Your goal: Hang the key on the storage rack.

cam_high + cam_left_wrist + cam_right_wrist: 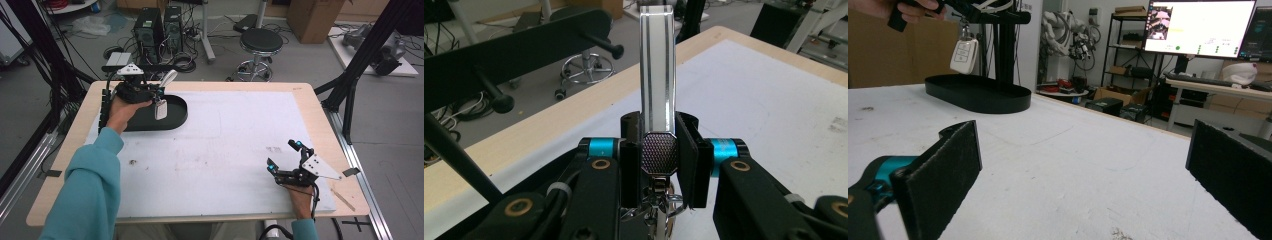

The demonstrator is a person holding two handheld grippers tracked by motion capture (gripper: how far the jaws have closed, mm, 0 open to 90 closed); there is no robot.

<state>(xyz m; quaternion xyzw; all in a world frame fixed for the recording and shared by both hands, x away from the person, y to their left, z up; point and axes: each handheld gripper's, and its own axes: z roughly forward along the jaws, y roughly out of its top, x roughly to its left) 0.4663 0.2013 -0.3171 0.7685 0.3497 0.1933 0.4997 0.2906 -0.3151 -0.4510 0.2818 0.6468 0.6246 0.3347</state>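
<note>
While left gripper point(159, 95) jaws clamp key fob point(161, 108) above black tray point(176, 119), right gripper point(285, 156) jaws gape, holding nothing.

High view looks down on the table point(225, 150); both gripper views skim it low, close.

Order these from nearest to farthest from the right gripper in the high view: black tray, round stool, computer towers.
From the right gripper:
1. Black tray, on the table's far left.
2. Round stool, on the floor beyond the table.
3. Computer towers, far back, left of the stool.
</note>
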